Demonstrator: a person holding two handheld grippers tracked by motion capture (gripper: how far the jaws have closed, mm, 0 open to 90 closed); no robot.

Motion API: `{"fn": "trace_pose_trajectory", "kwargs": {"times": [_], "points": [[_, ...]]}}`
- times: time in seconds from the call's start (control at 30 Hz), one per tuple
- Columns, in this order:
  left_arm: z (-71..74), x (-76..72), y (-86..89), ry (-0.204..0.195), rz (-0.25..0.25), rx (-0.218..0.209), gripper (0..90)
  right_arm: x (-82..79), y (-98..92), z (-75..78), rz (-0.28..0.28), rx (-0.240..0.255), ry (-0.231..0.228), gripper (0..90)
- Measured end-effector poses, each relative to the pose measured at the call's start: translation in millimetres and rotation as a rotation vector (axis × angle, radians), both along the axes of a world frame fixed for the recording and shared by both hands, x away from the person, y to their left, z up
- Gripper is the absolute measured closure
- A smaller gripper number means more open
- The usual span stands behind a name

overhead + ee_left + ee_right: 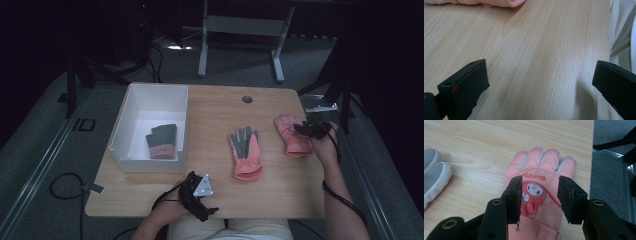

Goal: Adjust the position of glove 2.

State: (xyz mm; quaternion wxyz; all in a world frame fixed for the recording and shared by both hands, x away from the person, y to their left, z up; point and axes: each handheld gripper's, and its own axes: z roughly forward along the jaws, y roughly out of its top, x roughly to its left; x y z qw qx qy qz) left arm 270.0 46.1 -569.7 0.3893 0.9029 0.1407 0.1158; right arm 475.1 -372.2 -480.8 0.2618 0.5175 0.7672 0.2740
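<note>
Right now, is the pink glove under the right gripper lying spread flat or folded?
Spread flat. The pink glove lies printed side up on the table, all its finger ends laid out, below the open right gripper.

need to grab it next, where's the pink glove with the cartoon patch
In the high view the pink glove with the cartoon patch lies near the table's right edge, right of the grey-palmed glove, under the right tool.
</note>
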Motion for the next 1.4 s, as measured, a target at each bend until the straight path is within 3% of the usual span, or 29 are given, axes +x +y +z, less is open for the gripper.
{"fn": "trace_pose_trajectory", "kwargs": {"times": [0.23,0.3,0.43,0.5,0.7,0.77,0.97,1.07,1.2,1.4], "points": [[-0.7,-0.1,-0.1,0.002,-0.003,0.007,0.0,12.4,0.8,-21.5,-0.010,-0.013,0.034,53.0],[-0.7,-0.1,-0.2,0.002,-0.003,0.008,0.0,14.1,3.1,-32.2,-0.020,-0.062,0.048,52.3],[-0.8,-0.1,0.0,0.002,0.000,0.002,0.0,14.8,4.6,-40.5,-0.014,-0.078,0.046,54.0],[-0.6,-0.1,-0.1,0.000,-0.001,0.004,0.0,16.6,5.6,-42.9,0.001,-0.095,0.054,56.7],[-1.0,-0.3,-0.4,-0.001,-0.005,0.015,0.0,18.8,6.0,-44.6,0.000,-0.079,0.079,72.0],[-1.5,-0.2,-0.4,-0.002,-0.008,0.018,0.0,19.8,6.6,-43.7,-0.008,-0.071,0.094,77.8],[-1.6,-0.8,-0.8,-0.004,-0.006,0.016,0.0,19.0,10.8,-42.5,-0.023,-0.085,0.097,82.6],[-1.5,-0.1,-0.2,-0.005,-0.007,0.023,0.0,16.7,9.0,-36.9,-0.036,-0.057,0.094,84.3],[-1.4,0.5,0.0,-0.001,-0.006,0.016,0.0,7.1,6.6,-25.8,-0.043,0.004,0.081,85.2],[-1.6,0.0,-0.6,0.001,-0.001,0.012,0.0,-16.2,15.1,-3.1,-0.015,0.022,0.038,85.5]]}}
